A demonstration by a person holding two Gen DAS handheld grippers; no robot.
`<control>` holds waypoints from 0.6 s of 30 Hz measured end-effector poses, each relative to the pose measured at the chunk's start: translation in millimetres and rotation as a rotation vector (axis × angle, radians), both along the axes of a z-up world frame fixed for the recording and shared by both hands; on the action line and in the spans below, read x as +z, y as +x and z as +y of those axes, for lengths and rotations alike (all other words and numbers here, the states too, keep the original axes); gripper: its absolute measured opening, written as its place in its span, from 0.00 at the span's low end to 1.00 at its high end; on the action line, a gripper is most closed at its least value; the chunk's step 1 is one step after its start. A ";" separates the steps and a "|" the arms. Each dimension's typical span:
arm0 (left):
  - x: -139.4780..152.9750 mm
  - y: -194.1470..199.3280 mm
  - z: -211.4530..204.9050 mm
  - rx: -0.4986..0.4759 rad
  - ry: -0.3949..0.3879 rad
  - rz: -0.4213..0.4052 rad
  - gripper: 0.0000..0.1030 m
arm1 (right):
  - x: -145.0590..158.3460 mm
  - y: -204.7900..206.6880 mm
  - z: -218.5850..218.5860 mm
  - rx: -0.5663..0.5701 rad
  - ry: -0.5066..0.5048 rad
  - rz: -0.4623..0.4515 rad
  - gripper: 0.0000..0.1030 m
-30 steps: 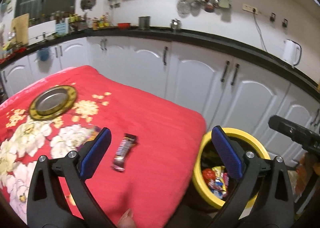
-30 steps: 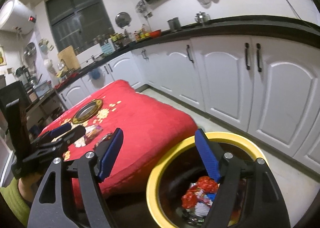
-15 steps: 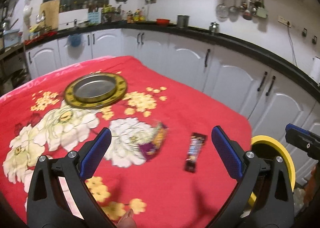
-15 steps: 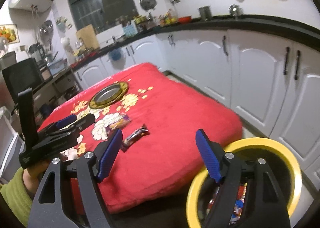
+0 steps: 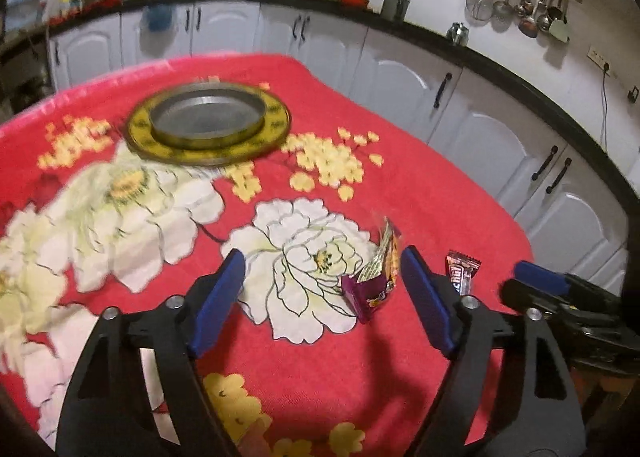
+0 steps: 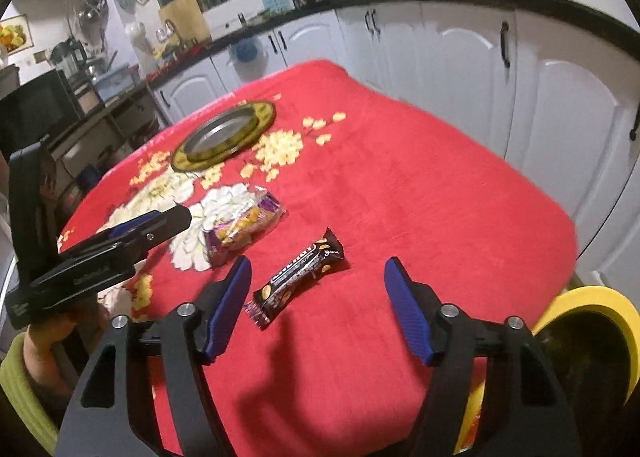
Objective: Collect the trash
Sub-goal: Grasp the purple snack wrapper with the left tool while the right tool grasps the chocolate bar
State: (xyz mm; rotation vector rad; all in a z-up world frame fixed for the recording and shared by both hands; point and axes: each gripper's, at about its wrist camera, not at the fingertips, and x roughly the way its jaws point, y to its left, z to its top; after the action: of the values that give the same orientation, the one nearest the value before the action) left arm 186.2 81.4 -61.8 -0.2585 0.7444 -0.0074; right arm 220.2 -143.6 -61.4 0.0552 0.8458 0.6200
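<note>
**Both hand-held grippers over the red-clothed surface, two wrappers still lying there**

Left wrist view: the left hand-held gripper (image 5: 322, 289) hangs above the red flowered cloth (image 5: 420, 185), its jaws apart and just now narrowing, with nothing pressed between the blue pads. The purple snack packet (image 5: 374, 277) lies on a white printed flower, just inside the right-hand pad but not touched by it. Just right of that pad lies the dark chocolate bar wrapper (image 5: 462, 271), near the cloth's right edge. The right hand-held gripper (image 5: 560, 297) comes in at the right border, beside that edge. Farther off and to the left, a round metal tray with a yellow rim (image 5: 208, 125) sits on the cloth, well apart from both wrappers. The cloth between tray and wrappers is bare. White cabinets (image 5: 472, 129) under a dark counter run round the far and right sides, with a gap between them and the cloth's edge.

Right wrist view: the right hand-held gripper (image 6: 318, 297) is also unclenched, its jaws just now narrowing, empty. The chocolate bar wrapper (image 6: 298, 281) lies slantwise on the cloth (image 6: 420, 197) between the pads, nearer the left one, untouched. Farther and to the left lies the snack packet (image 6: 244, 225), with the left hand-held gripper (image 6: 148, 225) reaching towards it from the left, held by a hand (image 6: 64, 325) in a green sleeve. The yellow-rimmed bin (image 6: 596, 301) stands at the near right, beyond the cloth's corner and lower than it. The right half of the cloth is bare up to its rounded edge.
</note>
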 end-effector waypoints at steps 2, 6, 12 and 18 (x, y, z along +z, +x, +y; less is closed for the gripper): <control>-6.7 4.8 2.8 -0.013 -0.031 0.024 0.64 | -6.8 7.8 3.6 0.000 0.008 0.028 0.59; -12.7 11.5 2.8 -0.060 -0.078 0.039 0.64 | -20.4 21.2 11.6 0.006 0.010 0.073 0.48; -20.3 21.9 -13.3 -0.139 -0.064 0.068 0.55 | -28.4 20.2 15.2 0.039 0.019 0.073 0.26; -25.6 26.0 -24.7 -0.177 -0.036 0.086 0.33 | -23.1 1.0 8.8 0.045 0.012 0.026 0.19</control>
State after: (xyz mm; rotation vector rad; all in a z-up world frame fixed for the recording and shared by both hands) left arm 212.2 56.8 -87.4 -0.2279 0.8518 -0.1785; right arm 221.2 -134.8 -84.5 0.0557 0.8701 0.6679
